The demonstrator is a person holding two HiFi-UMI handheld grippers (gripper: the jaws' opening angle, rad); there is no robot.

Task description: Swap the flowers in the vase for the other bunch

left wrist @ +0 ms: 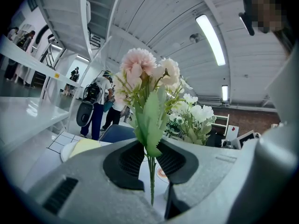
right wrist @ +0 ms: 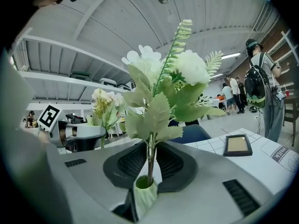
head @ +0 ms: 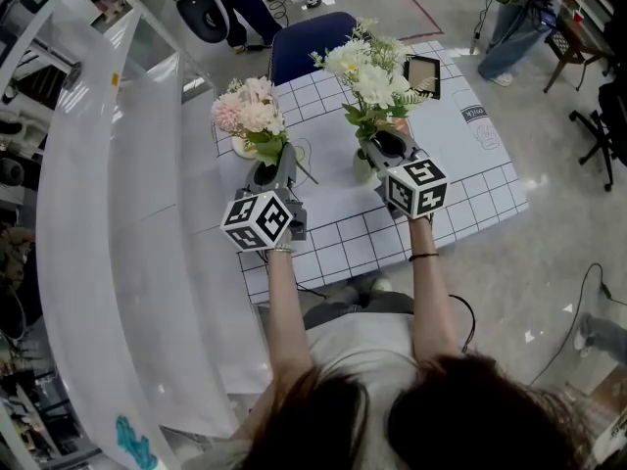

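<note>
right gripper view shows the step: the right gripper has its jaws pinched on the thin green stems of the white artificial flower bunch with fern sprigs and broad leaves, just above the mouth of the small pale green ribbed vase, with the stems down inside it. i read this as drawing the white bunch out, though a bunch just seated would look the same. to do it well: pull straight up along the vase axis, slow, no tilt. the vase looks small and light and could ride up or tip with the stems, and no gripper is free to steady it; a small twist should free it if it clings. keep the grip low on the stems so the top-heavy head does not swing. the left gripper is pinched on the stem of the pink and cream artificial flower bunch, stem end hanging free below the jaws, in no vase; hold it well aside so the leaves do not tangle. head view: the vase with the white bunch stands about mid-table on the white grid-printed table cover, a bit right of centre; the pink bunch is held over the left part, near the left edge, apart from the white one. white bunch: full round blooms, pale green serrated leaves, one tall fern spike, far wider than the vase. stems look stiff and wiry, likely plastic.
</note>
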